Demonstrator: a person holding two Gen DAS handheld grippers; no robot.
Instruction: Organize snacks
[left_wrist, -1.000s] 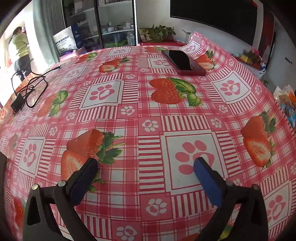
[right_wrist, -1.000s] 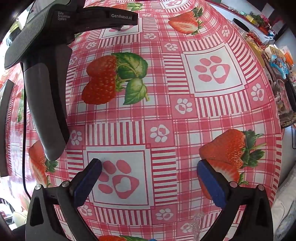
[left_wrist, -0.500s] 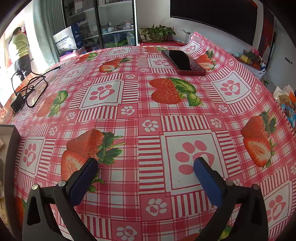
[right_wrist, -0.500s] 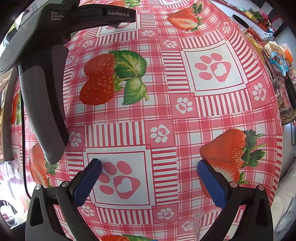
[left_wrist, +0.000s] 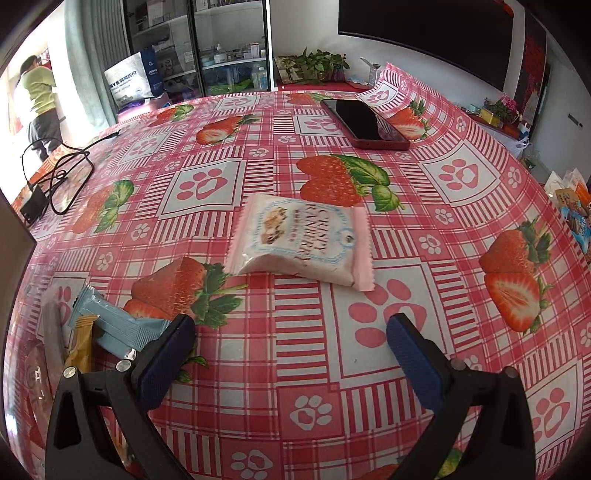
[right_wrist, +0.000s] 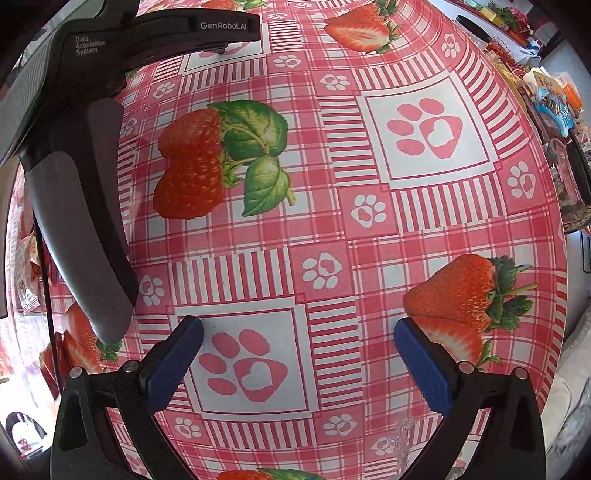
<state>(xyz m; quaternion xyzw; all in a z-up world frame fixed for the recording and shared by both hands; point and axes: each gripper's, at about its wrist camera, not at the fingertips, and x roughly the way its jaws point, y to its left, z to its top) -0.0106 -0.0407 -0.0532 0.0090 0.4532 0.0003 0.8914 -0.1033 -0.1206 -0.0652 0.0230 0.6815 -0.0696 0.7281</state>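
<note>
Bring your left gripper straight ahead to the pink-and-white foil snack packet lying flat on the strawberry-print tablecloth, and straddle its puffy middle, not the crimped ends, which I judge would slip. Its jaws are spread wide, holding nothing; a light-blue wrapped snack bar lies just beside the left finger. Your right gripper is equally spread, empty, above bare cloth.

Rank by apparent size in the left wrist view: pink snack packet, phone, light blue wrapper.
1. pink snack packet
2. phone, farther away, so its true size is unsure
3. light blue wrapper, partly hidden by the left gripper
</note>
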